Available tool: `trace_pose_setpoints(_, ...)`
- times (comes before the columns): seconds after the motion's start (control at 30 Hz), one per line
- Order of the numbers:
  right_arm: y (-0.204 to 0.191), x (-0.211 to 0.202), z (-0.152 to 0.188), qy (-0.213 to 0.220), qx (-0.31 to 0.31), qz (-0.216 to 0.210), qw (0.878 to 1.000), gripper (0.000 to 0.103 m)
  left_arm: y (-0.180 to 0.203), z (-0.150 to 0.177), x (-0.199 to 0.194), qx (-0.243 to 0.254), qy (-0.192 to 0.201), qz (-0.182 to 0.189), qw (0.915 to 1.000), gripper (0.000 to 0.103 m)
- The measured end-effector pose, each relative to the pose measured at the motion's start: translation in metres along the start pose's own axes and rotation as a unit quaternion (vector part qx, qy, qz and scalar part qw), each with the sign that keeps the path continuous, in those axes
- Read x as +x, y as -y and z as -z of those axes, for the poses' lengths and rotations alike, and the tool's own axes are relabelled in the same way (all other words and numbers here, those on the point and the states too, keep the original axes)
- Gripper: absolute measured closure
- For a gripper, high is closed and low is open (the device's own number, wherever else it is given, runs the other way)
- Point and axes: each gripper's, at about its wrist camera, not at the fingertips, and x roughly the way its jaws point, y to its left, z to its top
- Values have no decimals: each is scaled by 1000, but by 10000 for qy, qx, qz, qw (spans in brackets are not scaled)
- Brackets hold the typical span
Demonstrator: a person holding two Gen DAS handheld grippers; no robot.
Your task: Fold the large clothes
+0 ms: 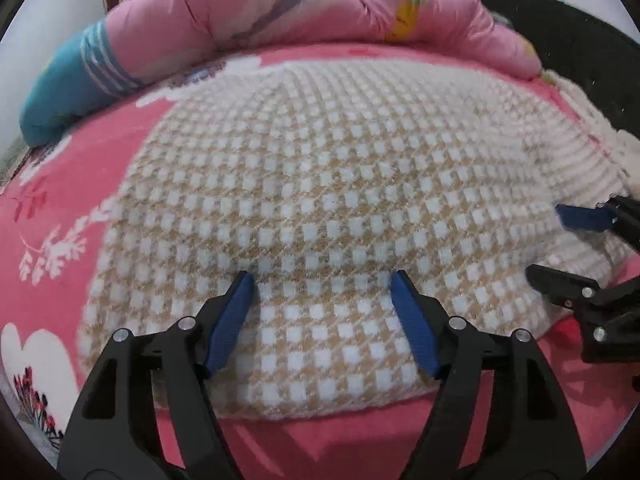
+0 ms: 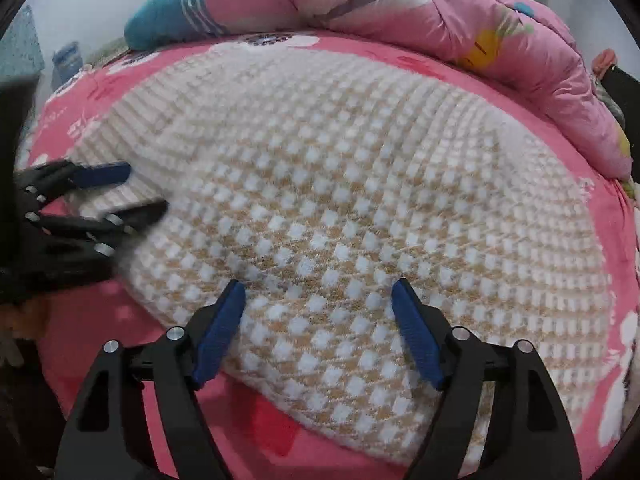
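You had the left gripper (image 1: 322,280) and right gripper (image 2: 318,288) both spread, holding nothing, over the checked blanket (image 1: 320,184). Next I'd pinch its near edge.

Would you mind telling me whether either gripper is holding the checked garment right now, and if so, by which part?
Nothing is held. The left gripper and right gripper both have open jaws above the checked garment, near its front edge.

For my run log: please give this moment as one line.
left gripper open | right gripper open | both over checked knit garment | pink bedsheet
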Motion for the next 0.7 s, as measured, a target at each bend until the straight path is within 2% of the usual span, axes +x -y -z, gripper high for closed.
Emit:
trace_pose_setpoints(0.07,16,-32,8,94,329,-115,9993,29,-9,2,-24,-221,104,169,9996,35)
trace_pose_setpoints(0.1,24,-49,16,281,400,20,9988,29,-17,5,-37,-315,288,255,9988,35)
trace_pose_setpoints(0.17,45,-68,38,515,600,502,9956,29,-38,13,-48,-496,451,96,9977,32)
trace_pose_setpoints(0.2,61,-64,50,417,875,617,9934,29,-49,17,-42,-637,331,29,9974,32)
trace_pose_setpoints(0.23,77,-50,64,215,1190,452,9916,29,-66,22,-27,-922,56,114,9957,33)
trace_pose_setpoints(0.27,86,-39,74,106,1351,292,9903,29,-82,30,-14,-1258,-105,435,9910,37)
trace_pose_setpoints(0.33,86,-44,83,208,1317,264,9907,29,-88,31,-18,-1525,81,641,9862,40)
trace_pose_setpoints(0.4,77,-72,81,350,1218,438,9910,29,-86,28,-35,-1585,183,613,9853,40)
trace_pose_setpoints(0.43,74,-89,83,579,1192,401,9904,29,-85,30,-44,-1610,295,662,9843,37)
trace_pose_setpoints(0.47,75,-96,86,690,1185,399,9897,29,-85,34,-51,-1626,403,645,9838,29)
trace_pose_setpoints(0.5,78,-96,93,687,1213,441,9893,28,-87,37,-54,-1643,425,560,9839,27)
trace_pose_setpoints(0.53,85,-85,99,501,1323,488,9887,26,-91,40,-48,-1673,306,443,9844,26)
trace_pose_setpoints(0.57,90,-71,108,299,1436,481,9880,25,-94,44,-36,-1703,73,298,9849,25)
trace_pose_setpoints(0.6,98,-50,115,-29,1602,519,9857,18,-97,49,-27,-1775,-153,182,9838,25)
trace_pose_setpoints(0.63,103,-41,115,-170,1805,376,9827,18,-101,52,-23,-1917,-154,290,9809,25)
trace_pose_setpoints(0.7,102,-61,114,38,1940,306,9805,18,-103,54,-37,-2131,6,258,9767,26)
